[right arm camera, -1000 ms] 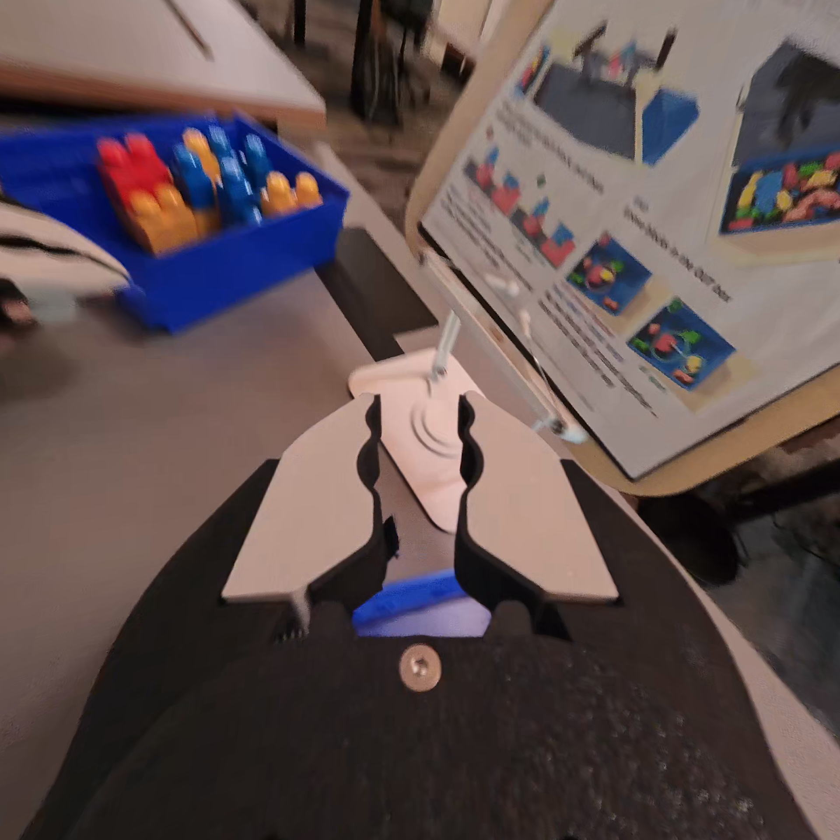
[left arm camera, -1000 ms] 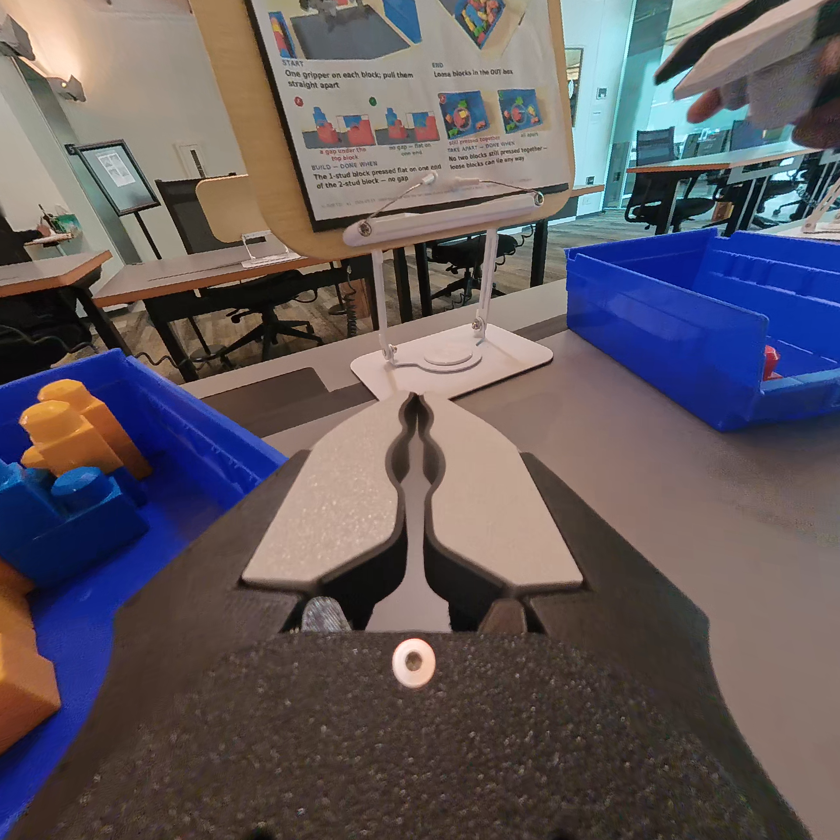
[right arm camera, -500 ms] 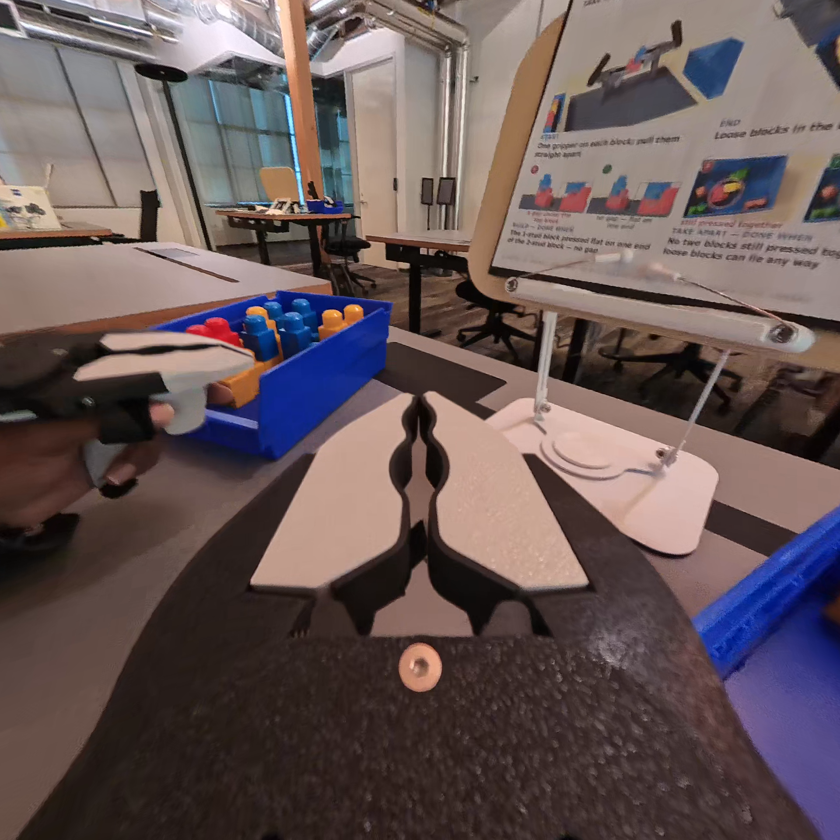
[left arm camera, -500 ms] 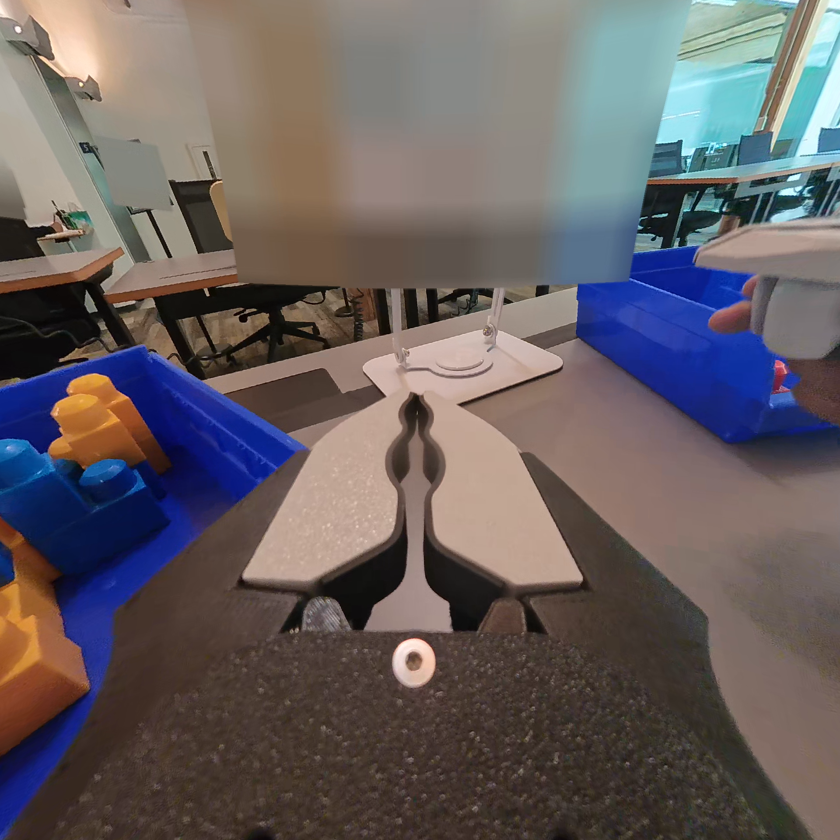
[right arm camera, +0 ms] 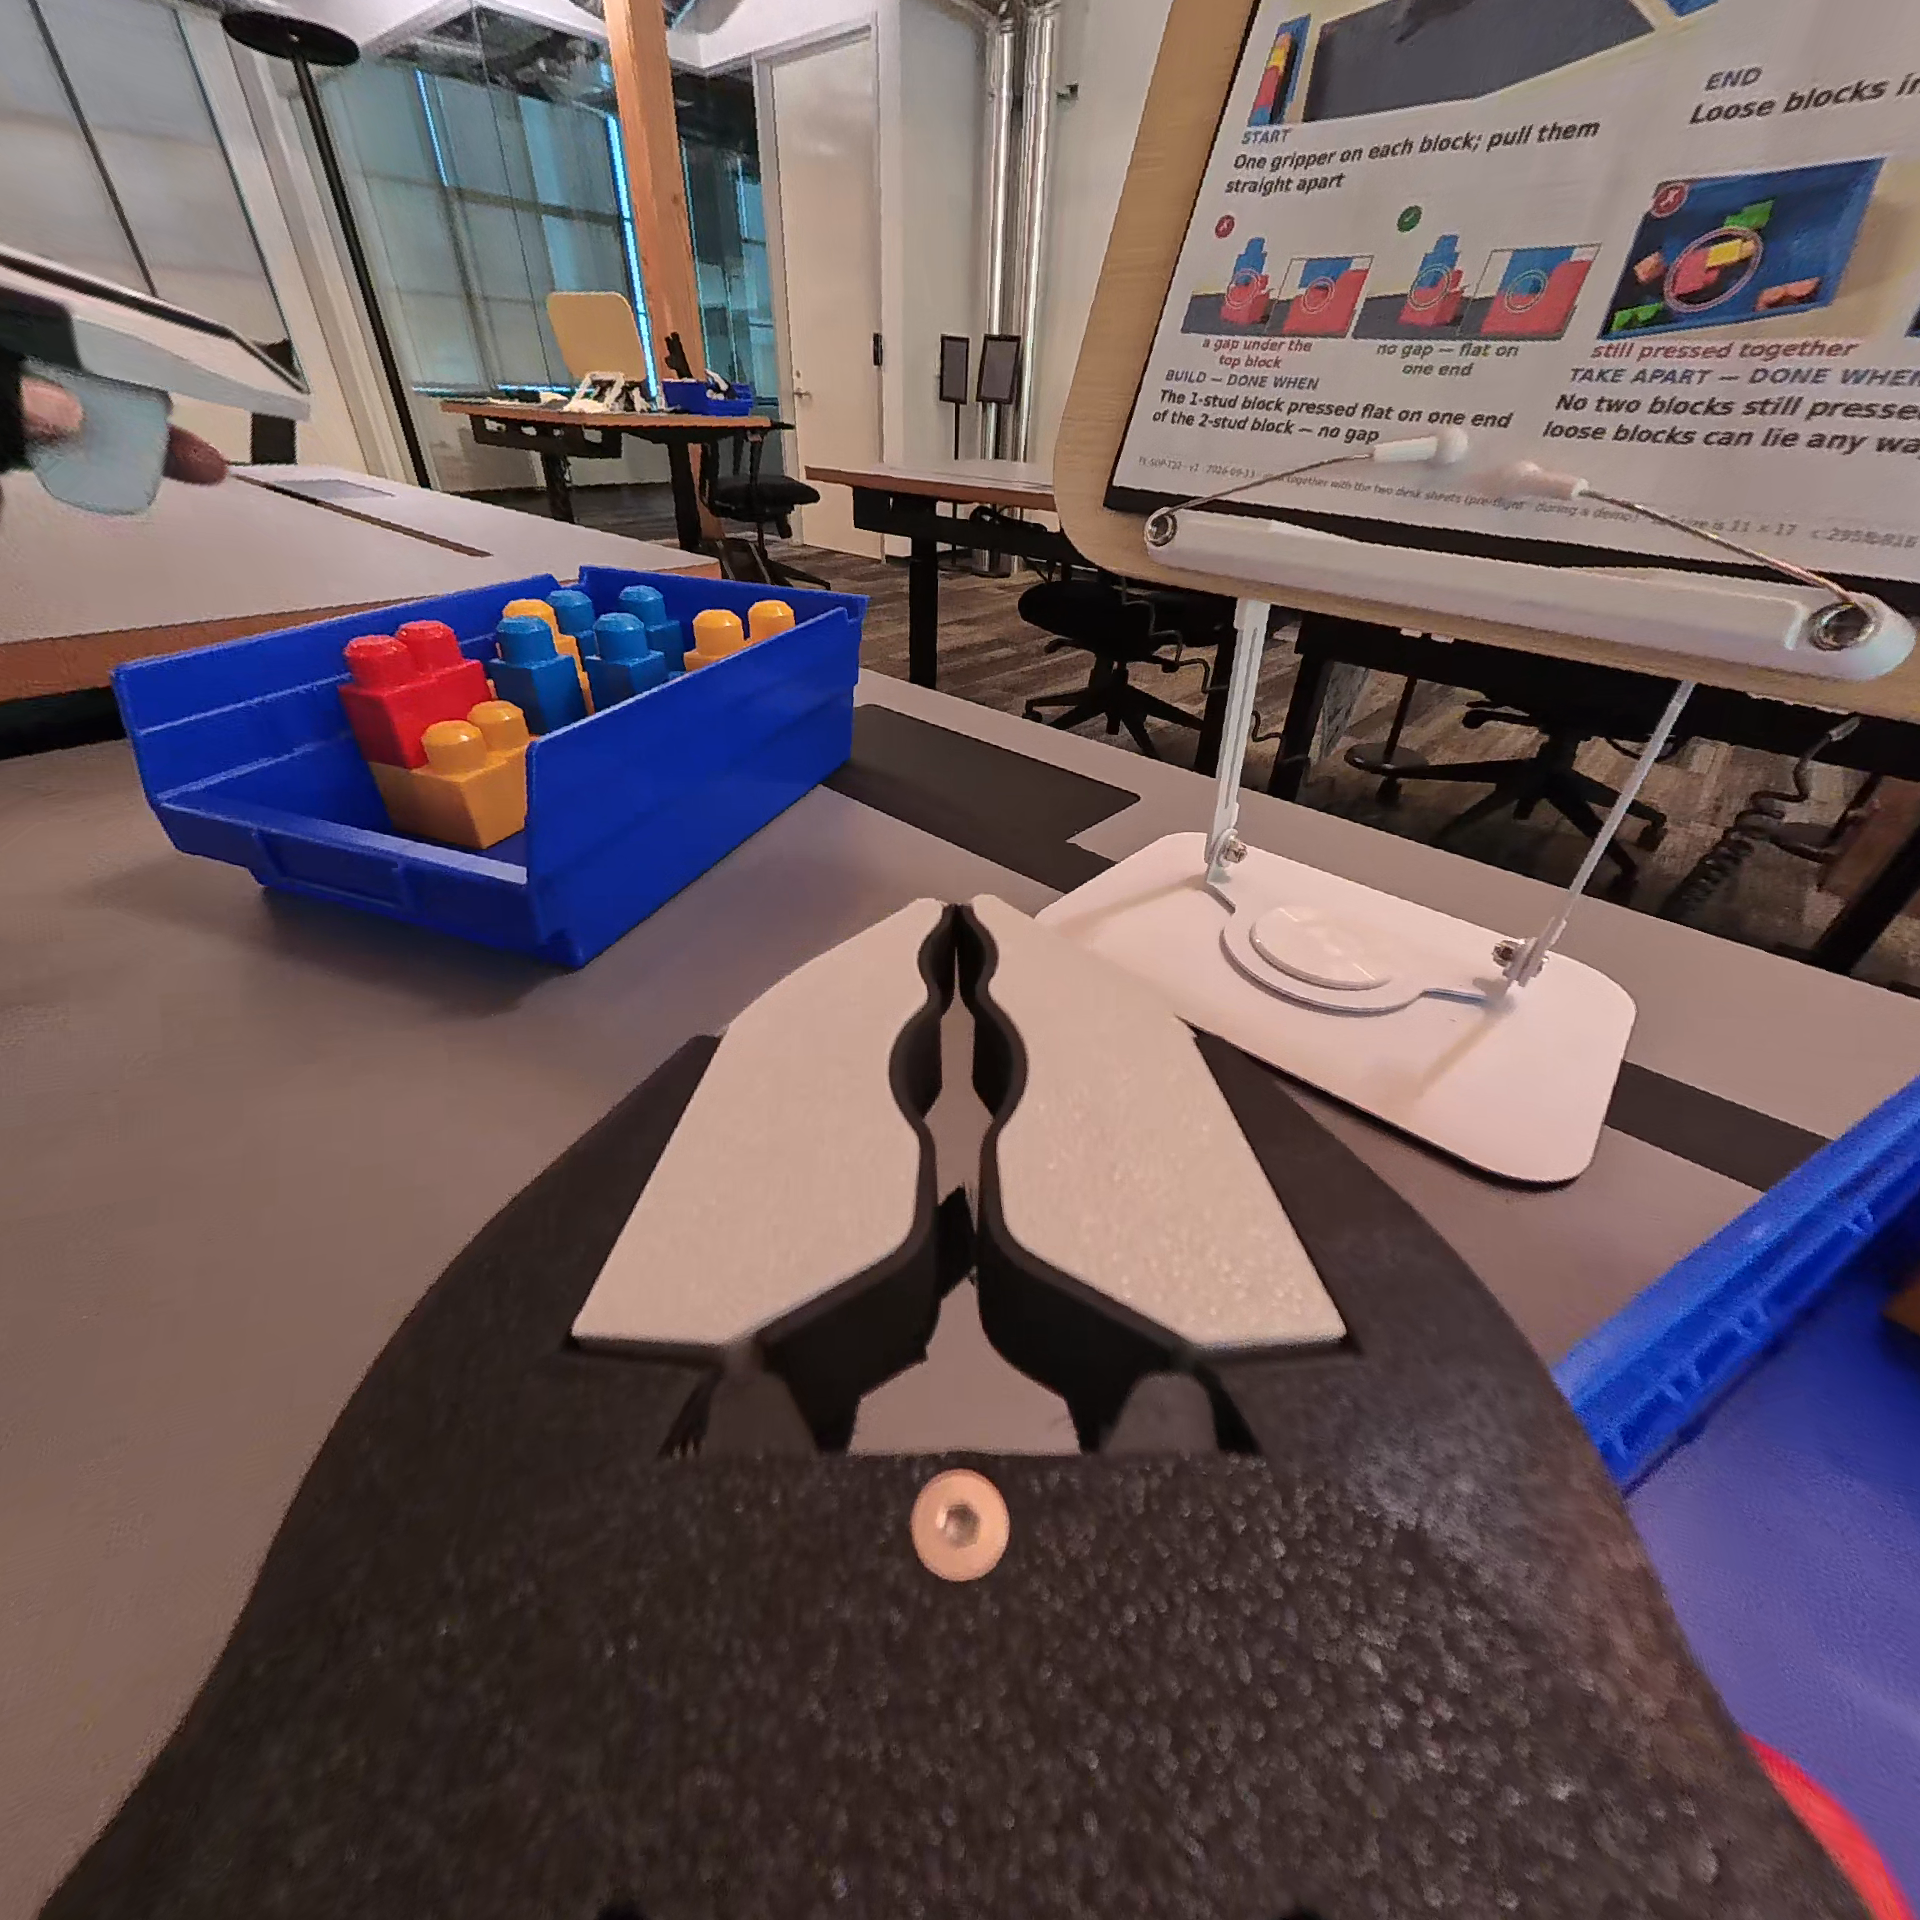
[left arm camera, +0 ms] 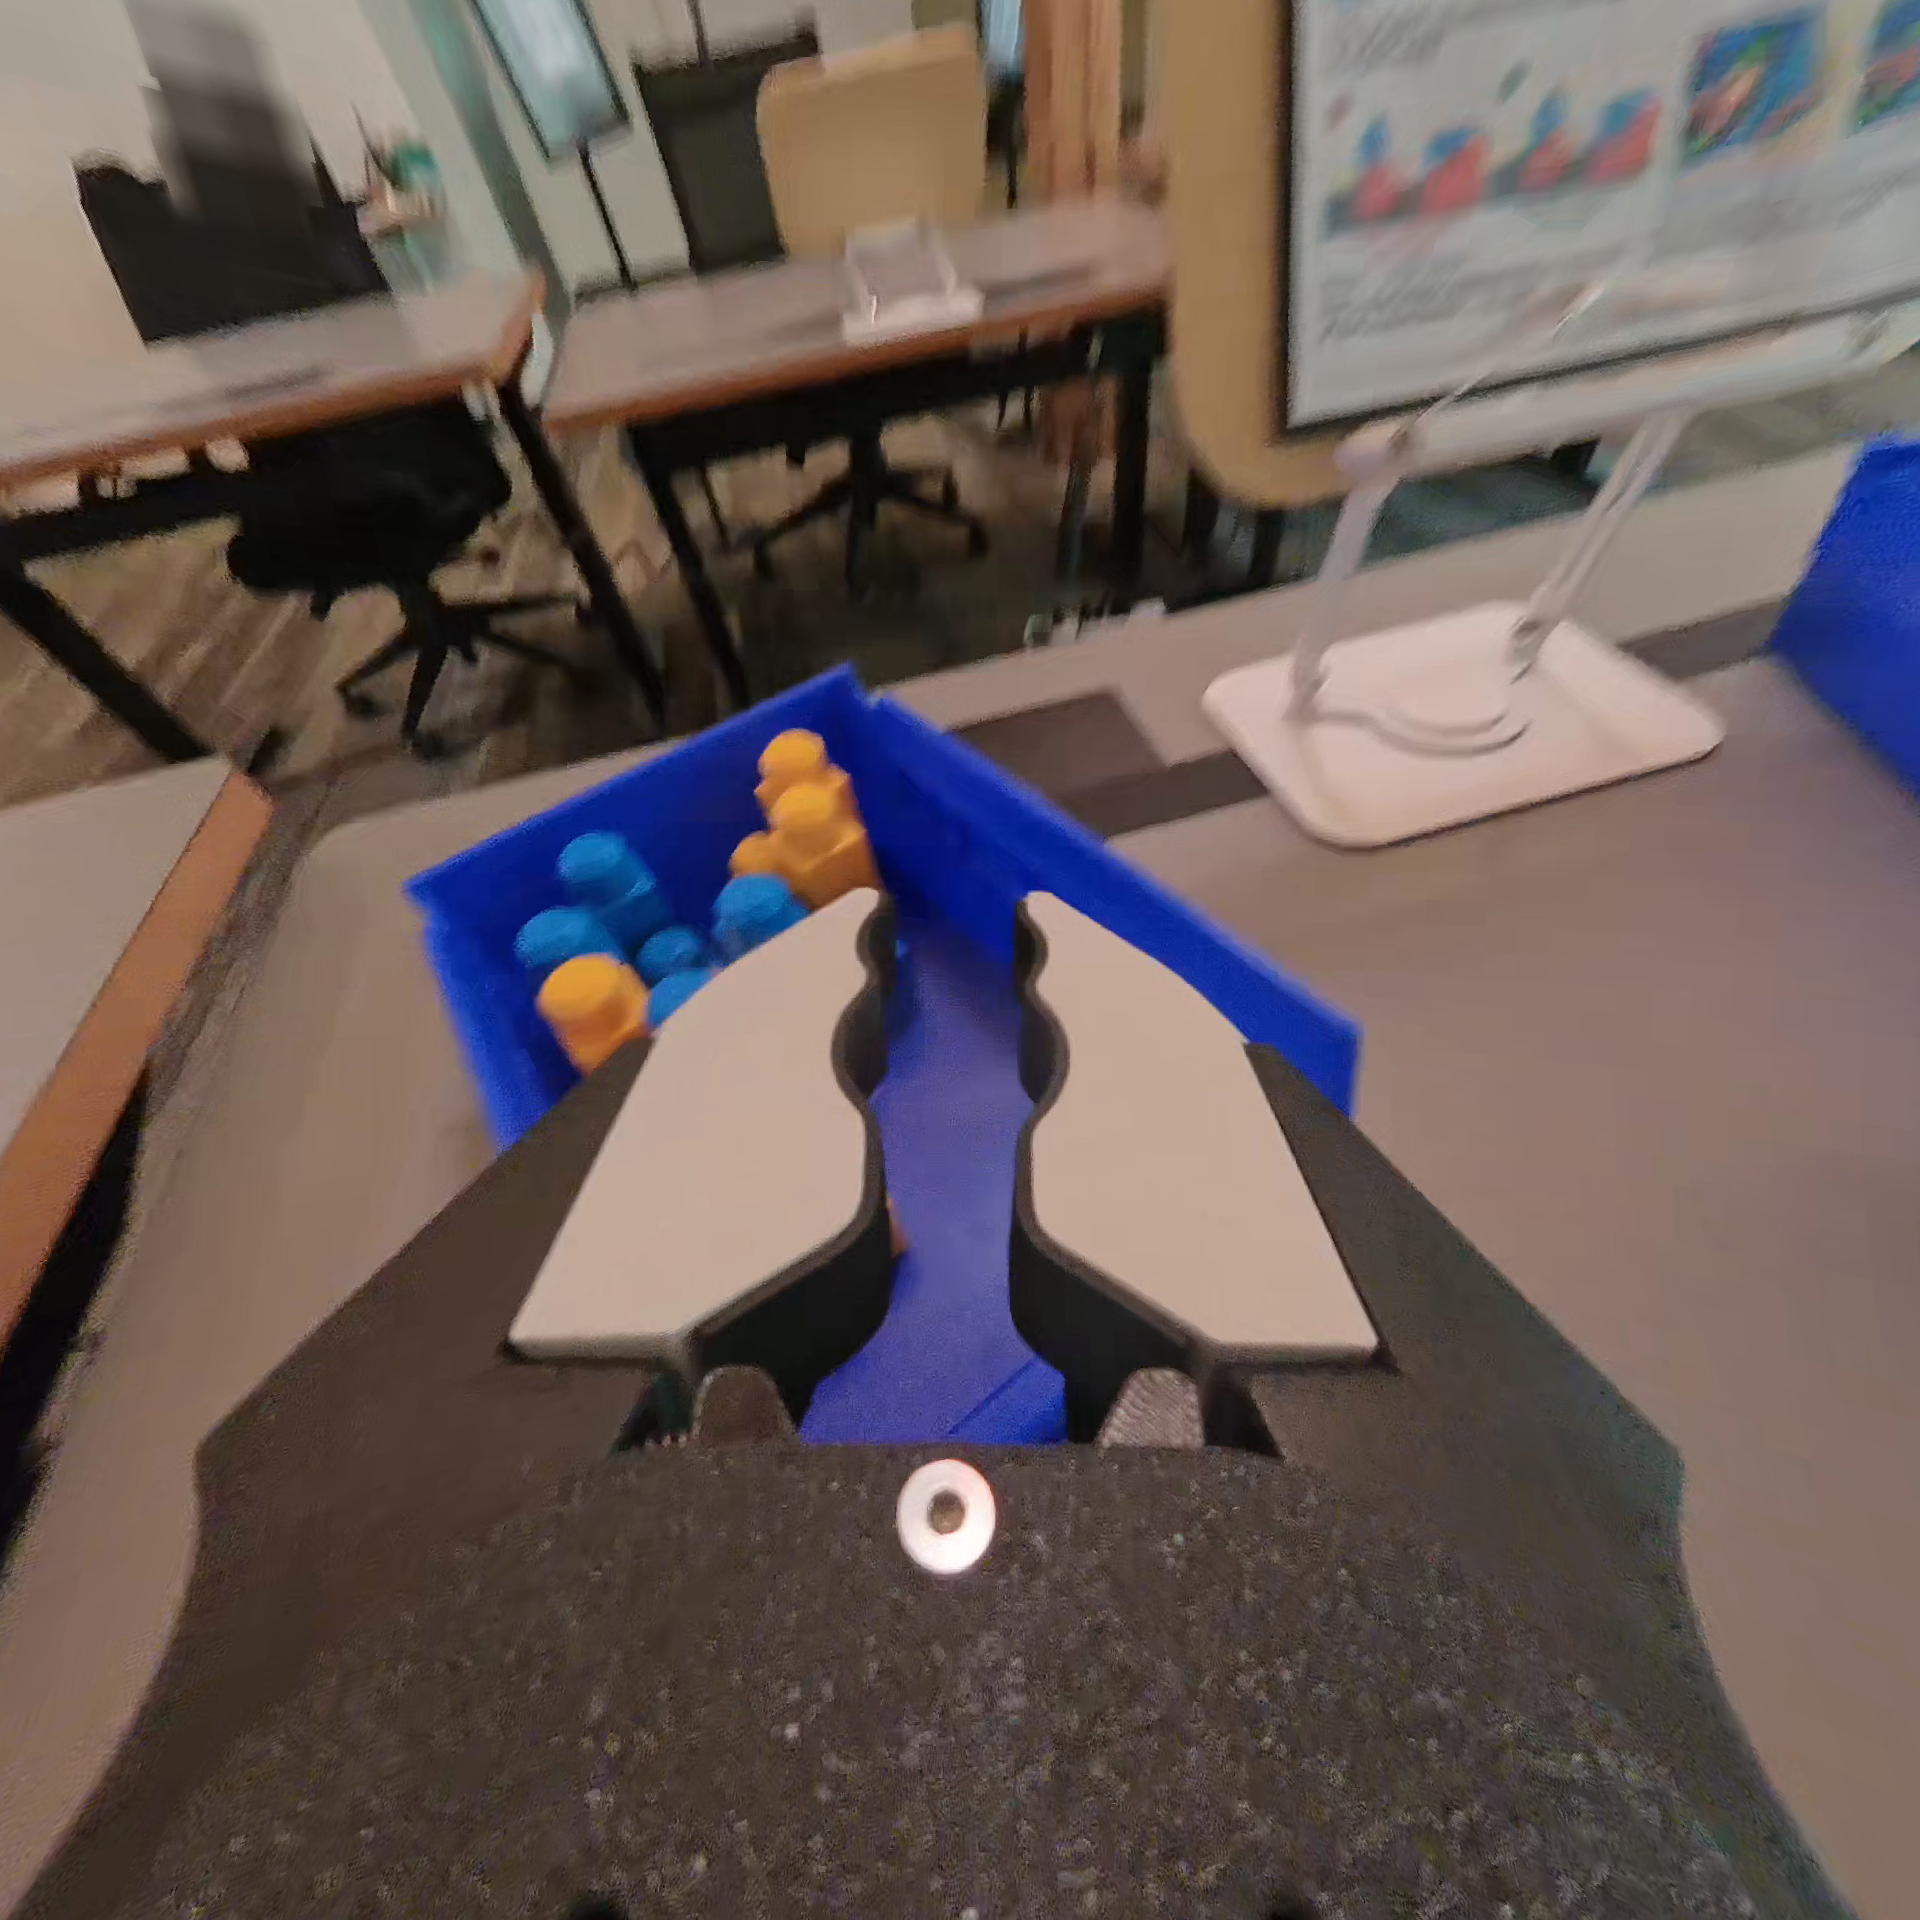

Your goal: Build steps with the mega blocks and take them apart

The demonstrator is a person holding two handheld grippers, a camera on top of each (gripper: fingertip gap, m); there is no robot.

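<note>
Sitting in the blue plastic bin (right arm camera: 665, 790) at the left of the grey tabletop (right arm camera: 260, 1091): chunky studded plastic blocks, a red two-stud block (right arm camera: 410, 686) stacked on a yellow-orange one (right arm camera: 457, 779), blue blocks (right arm camera: 582, 655) crowding behind, two more orange studs (right arm camera: 743, 629) at the far wall. Standing upright, studs up, packed toward the bin's back half. Hovering over that bin: the left gripper (left arm camera: 951, 920), black-bodied with grey finger plates, jaws spread apart with nothing between them, blue bin floor (left arm camera: 940, 1195) showing through the gap, orange block (left arm camera: 816, 821) and blue studs (left arm camera: 613, 904) just beyond the left fingertip. Blurring through most of the left wrist view. Lying bare between bin and stand: open grey tabletop, with a dark mat strip (right arm camera: 977, 800) behind. Resting low over that open stretch: the right gripper (right arm camera: 954, 914), finger plates pressed together, gripping nothing. Standing right of centre: a white metal stand (right arm camera: 1382, 1039) carrying a wooden board with a printed instruction sheet (right arm camera: 1558, 260). Edging in at far right: the rim of a second blue bin (right arm camera: 1745, 1299), close beside the right gripper's body.
</note>
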